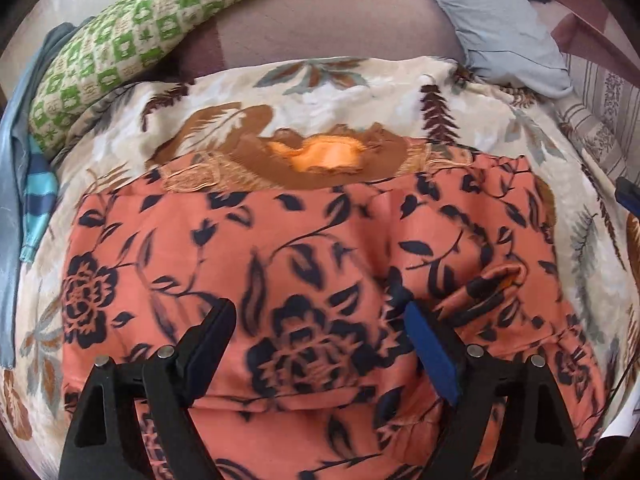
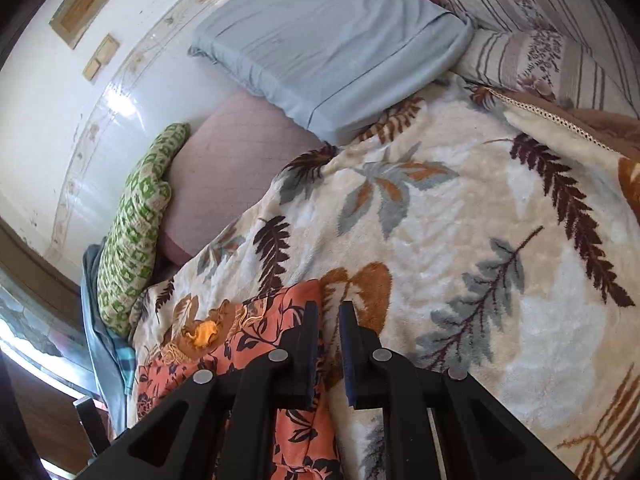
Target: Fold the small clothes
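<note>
An orange garment with a dark floral print lies spread flat on a leaf-patterned blanket. Its brown embroidered neckline is at the far end. My left gripper hovers over the garment's middle, jaws wide open, nothing between them. In the right wrist view the garment lies at the lower left. My right gripper is just off the garment's right edge, over the blanket. Its jaws stand nearly together, and only blanket shows in the narrow slit.
A green checkered pillow and a light blue pillow lie at the far side of the bed. Blue clothes are bunched at the left edge. A striped pillow and a white wall border the bed.
</note>
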A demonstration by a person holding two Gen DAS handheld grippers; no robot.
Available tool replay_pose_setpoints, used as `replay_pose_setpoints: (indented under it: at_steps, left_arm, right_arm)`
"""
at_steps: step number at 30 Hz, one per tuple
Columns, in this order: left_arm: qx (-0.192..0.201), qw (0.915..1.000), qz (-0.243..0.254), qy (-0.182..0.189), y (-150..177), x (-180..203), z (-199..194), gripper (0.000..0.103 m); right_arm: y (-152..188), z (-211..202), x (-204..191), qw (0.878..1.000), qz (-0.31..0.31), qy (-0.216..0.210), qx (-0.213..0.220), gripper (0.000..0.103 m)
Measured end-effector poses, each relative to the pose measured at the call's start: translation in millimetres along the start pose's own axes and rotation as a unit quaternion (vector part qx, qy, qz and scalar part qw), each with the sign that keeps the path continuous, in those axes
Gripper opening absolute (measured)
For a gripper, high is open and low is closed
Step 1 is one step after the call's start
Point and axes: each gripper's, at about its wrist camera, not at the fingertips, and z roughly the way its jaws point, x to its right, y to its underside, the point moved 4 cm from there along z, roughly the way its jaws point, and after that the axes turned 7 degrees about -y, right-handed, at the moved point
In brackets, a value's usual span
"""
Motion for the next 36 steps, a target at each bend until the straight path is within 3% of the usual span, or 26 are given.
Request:
replay_pose_setpoints:
  at_steps: [4,7,10,13,14,15,16,17,19,21,22,23,25,29,31,32,33,36]
  left_arm:
    - [-0.020,0.9955,0.019,0.091,-28,62,-8,0.086]
    - [0.016,0.9914,-0.006,0.130,-46,65,-39,0.086]
    - [0.015,0.9959,-0.014,0.089,-40,43,-48,0.087]
    - [-0.013,0.9996,-0.025,0.006,-17,9,-34,0.086]
    - [-0.015,0.9994,-0.031,0.000,-9,3,-35,0.086]
    - [-0.013,0.9990,-0.041,0.006,-1,-2,-39,0.086]
    - [-0.010,0.9985,-0.053,0.014,7,-9,-43,0.086]
    - [-0.007,0.9980,-0.061,0.015,12,-13,-47,0.086]
    - [0.000,0.9977,-0.068,0.003,16,-21,-52,0.086]
    - [0.004,0.9969,-0.079,-0.001,13,-27,-51,0.086]
    - [0.005,0.9965,-0.084,0.001,10,-28,-47,0.086]
    - [0.005,0.9965,-0.083,0.000,8,-27,-42,0.086]
    - [-0.001,0.9970,-0.073,-0.025,3,-26,-28,0.086]
    - [-0.023,0.9976,-0.049,-0.042,1,-17,-2,0.086]
    - [-0.036,0.9973,-0.025,-0.060,2,-9,10,0.086]
    - [-0.038,0.9975,-0.021,-0.055,3,-7,14,0.086]
    - [-0.041,0.9980,-0.021,-0.044,3,-6,17,0.086]
    - [-0.044,0.9981,-0.021,-0.037,5,-6,21,0.086]
  right_arm:
    - [-9,-8,13,1.000,0.007,0.004,0.009,0.013]
    - [-15,-12,23,1.000,0.023,0.002,0.013,0.013]
    - [-17,-13,28,0.999,0.032,-0.003,0.011,0.013]
    - [-15,-9,26,1.000,0.020,0.002,0.004,0.013]
    - [-13,-6,25,1.000,0.020,-0.008,-0.006,0.013]
    - [-9,-2,21,0.998,0.032,-0.047,-0.028,0.013]
    - [-4,4,14,0.990,0.050,-0.111,-0.064,0.013]
    - [4,12,4,0.974,0.069,-0.185,-0.107,0.013]
    - [32,29,-23,0.920,0.107,-0.311,-0.212,0.013]
    - [68,47,-42,0.867,0.161,-0.373,-0.290,0.013]
    - [84,55,-47,0.849,0.188,-0.382,-0.312,0.013]
    - [99,64,-52,0.839,0.205,-0.379,-0.332,0.014]
    - [119,80,-57,0.837,0.220,-0.357,-0.350,0.020]
    - [129,105,-45,0.848,0.268,-0.315,-0.331,0.030]
    - [125,110,-35,0.868,0.269,-0.274,-0.314,0.044]
    - [122,111,-33,0.873,0.269,-0.266,-0.308,0.061]
    - [121,113,-33,0.871,0.274,-0.267,-0.308,0.066]
    - [118,121,-34,0.873,0.274,-0.247,-0.320,0.066]
